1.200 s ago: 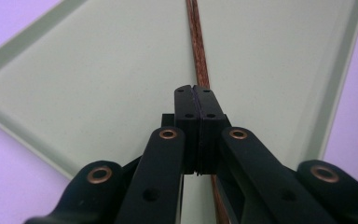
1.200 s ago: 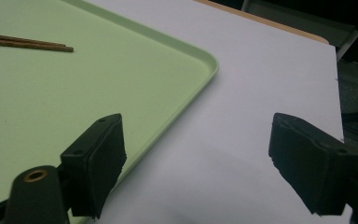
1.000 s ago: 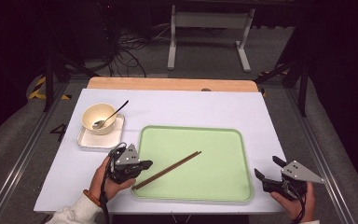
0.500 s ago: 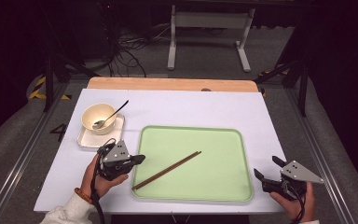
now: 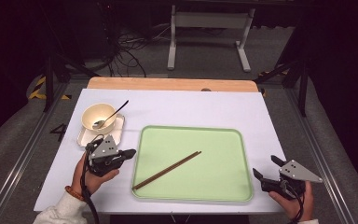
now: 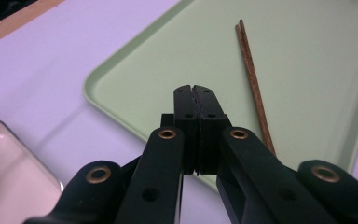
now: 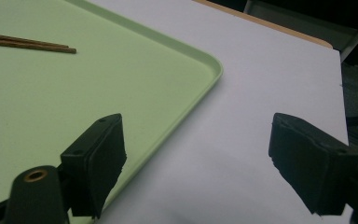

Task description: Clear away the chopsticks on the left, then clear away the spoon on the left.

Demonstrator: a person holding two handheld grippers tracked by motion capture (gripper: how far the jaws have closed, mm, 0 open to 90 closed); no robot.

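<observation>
A pair of brown chopsticks (image 5: pixel 168 169) lies slantwise on the pale green tray (image 5: pixel 233 140). The same chopsticks (image 6: pixel 254 88) show ahead and right of my left gripper (image 6: pixel 196 95) in its own view; its jaws are pressed together with nothing between them. From above, the left gripper (image 5: pixel 129 153) hovers just left of the tray's left rim, pointing right. My right gripper (image 5: pixel 264 168) rests at the table's front right corner, beside the tray's right rim, its jaws wide apart and empty. In the right gripper view the gripper (image 7: pixel 209 163) straddles the tray corner (image 7: pixel 212 65), with the chopstick tips (image 7: pixel 51 45) farther off.
A cream bowl (image 5: pixel 99 116) holding a spoon (image 5: pixel 111 115) sits on a small white square plate (image 5: pixel 85 138) at the left, just behind my left hand. A wooden strip (image 5: pixel 172 84) edges the white table (image 5: pixel 191 107) at the back. Dark floor, cables and a metal stand lie beyond.
My left gripper has drawn away from the tray's edge toward the left and lifted slightly. The chopsticks stay where they lay. The right gripper has kept still.
</observation>
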